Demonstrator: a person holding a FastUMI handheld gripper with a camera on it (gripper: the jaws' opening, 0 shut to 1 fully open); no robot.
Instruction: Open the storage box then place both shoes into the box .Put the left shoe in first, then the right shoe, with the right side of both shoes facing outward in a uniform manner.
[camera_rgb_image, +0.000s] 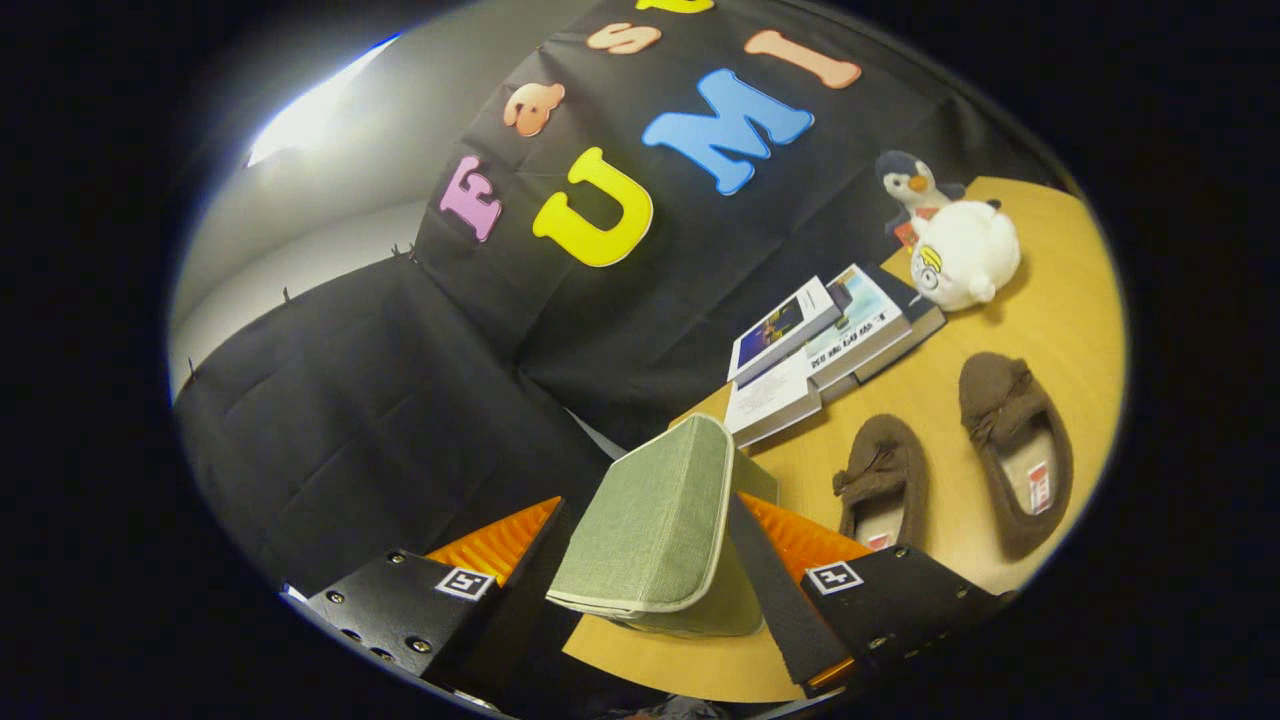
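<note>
Green fabric lid (650, 520) between fingers (800, 545); shoe labels unreadable.

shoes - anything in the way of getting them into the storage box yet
Yes: the green lid of the storage box sits between the gripper fingers. Both shoes, and, lie on the table beyond.

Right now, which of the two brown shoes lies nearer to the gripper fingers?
The smaller-looking brown shoe beside the green storage box, just ahead of the gripper. The other shoe lies farther out, toward the white plush toy.
</note>
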